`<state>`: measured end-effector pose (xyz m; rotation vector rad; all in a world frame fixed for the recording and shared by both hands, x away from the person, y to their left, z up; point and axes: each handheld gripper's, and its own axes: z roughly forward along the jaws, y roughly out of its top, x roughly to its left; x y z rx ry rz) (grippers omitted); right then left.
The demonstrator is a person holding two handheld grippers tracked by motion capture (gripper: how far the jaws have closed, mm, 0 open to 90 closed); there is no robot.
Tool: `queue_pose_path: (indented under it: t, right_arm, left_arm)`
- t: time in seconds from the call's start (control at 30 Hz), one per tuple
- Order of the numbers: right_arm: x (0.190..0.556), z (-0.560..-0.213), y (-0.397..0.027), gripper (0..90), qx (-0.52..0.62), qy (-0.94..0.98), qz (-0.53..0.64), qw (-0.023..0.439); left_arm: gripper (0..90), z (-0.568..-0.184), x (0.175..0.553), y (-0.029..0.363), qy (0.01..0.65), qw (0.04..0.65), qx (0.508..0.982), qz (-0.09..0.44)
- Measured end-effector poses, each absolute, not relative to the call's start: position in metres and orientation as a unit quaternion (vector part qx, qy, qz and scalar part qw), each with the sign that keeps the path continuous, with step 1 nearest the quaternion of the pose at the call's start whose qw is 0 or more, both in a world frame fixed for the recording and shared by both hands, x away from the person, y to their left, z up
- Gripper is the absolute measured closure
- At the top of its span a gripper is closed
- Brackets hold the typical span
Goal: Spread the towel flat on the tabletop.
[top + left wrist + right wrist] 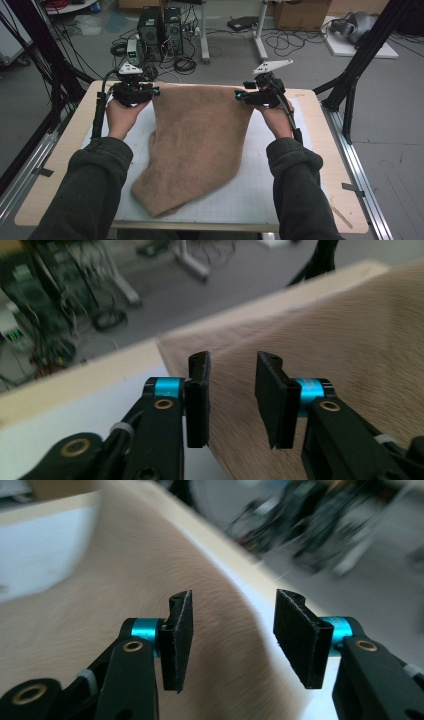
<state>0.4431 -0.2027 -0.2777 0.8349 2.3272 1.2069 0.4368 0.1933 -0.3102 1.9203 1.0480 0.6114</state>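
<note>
One tan towel (197,145) is lying ahead of two grippers — left gripper (232,390) and right gripper (232,635) both gaping, pads clear — far background blurring.

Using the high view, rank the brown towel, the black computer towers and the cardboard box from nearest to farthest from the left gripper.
From the left gripper:
1. Brown towel, right beside its jaws, on the table.
2. Black computer towers, on the floor beyond the table.
3. Cardboard box, far back, to the right.

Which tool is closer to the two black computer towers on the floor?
Left. The left tool is at the brown towel's far left corner, just below the computer towers in the high view. The right tool is at the far right corner, farther across.
</note>
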Motion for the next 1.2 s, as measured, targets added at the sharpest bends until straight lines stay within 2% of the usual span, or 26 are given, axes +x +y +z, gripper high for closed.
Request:
queue_pose_path:
  t: [0.2,0.27,0.5,0.7,0.8,0.9,0.97,1.0,1.07,1.2]
  right_arm:
    - [0.424,-0.333,-0.196,46.7,0.282,0.859,0.402,0.143]
    - [0.411,-0.347,-0.193,46.0,0.268,0.870,0.397,0.114]
    - [0.351,-0.383,-0.185,46.3,0.222,0.885,0.402,0.075]
    - [0.306,-0.413,-0.186,47.4,0.191,0.893,0.406,0.042]
    - [0.294,-0.427,-0.184,47.5,0.185,0.898,0.397,0.036]
    - [0.295,-0.441,-0.179,56.7,0.187,0.901,0.391,0.037]
    - [0.298,-0.443,-0.179,73.5,0.190,0.895,0.400,0.045]
    - [0.301,-0.442,-0.180,82.1,0.194,0.893,0.405,0.032]
    - [0.305,-0.437,-0.181,84.2,0.197,0.892,0.407,0.019]
    - [0.310,-0.412,-0.187,84.7,0.198,0.887,0.415,0.042]
  left_arm:
    - [59.8,-0.360,0.406,0.201,0.400,0.406,0.800,0.187]
    - [57.8,-0.371,0.394,0.204,0.395,0.411,0.803,0.172]
    - [49.4,-0.399,0.337,0.216,0.366,0.417,0.818,0.149]
    - [50.4,-0.418,0.301,0.222,0.335,0.420,0.835,0.119]
    - [50.6,-0.436,0.294,0.220,0.326,0.387,0.856,0.108]
    - [64.1,-0.445,0.292,0.221,0.327,0.417,0.842,0.097]
    - [78.0,-0.444,0.291,0.219,0.329,0.419,0.841,0.099]
    - [81.6,-0.442,0.290,0.218,0.329,0.414,0.842,0.104]
    - [84.6,-0.435,0.287,0.217,0.325,0.414,0.842,0.120]
    - [85.6,-0.412,0.289,0.222,0.335,0.453,0.817,0.124]
